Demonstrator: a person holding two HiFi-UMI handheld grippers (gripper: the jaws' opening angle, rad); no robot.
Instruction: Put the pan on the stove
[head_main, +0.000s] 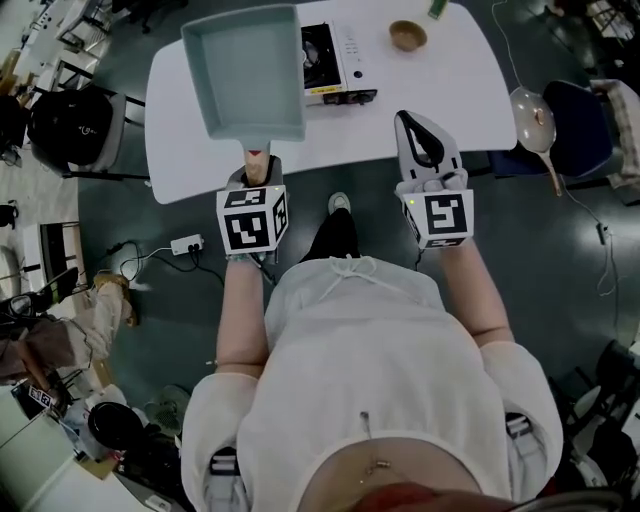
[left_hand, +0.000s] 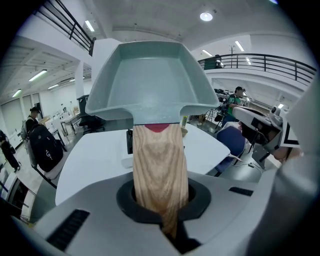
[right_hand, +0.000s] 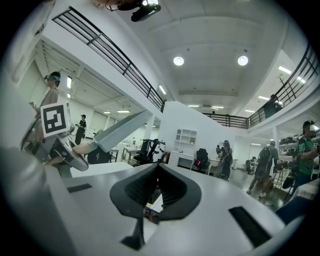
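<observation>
A square teal pan (head_main: 250, 65) with a wooden handle (head_main: 256, 166) hangs in the air over the near left part of the white table (head_main: 440, 85). My left gripper (head_main: 256, 172) is shut on that handle. In the left gripper view the handle (left_hand: 160, 170) runs from between the jaws up to the pan (left_hand: 150, 80). The portable gas stove (head_main: 335, 62) stands on the table just right of the pan, partly hidden by it. My right gripper (head_main: 418, 135) hovers at the table's near edge, shut and holding nothing. In the right gripper view the pan (right_hand: 120, 131) appears edge-on at the left.
A small wooden bowl (head_main: 407, 35) sits on the table behind the stove. A blue chair (head_main: 575, 115) at the right carries a lidded pot (head_main: 532, 118). A black chair (head_main: 75, 125) stands at the left. A power strip (head_main: 186, 243) lies on the floor.
</observation>
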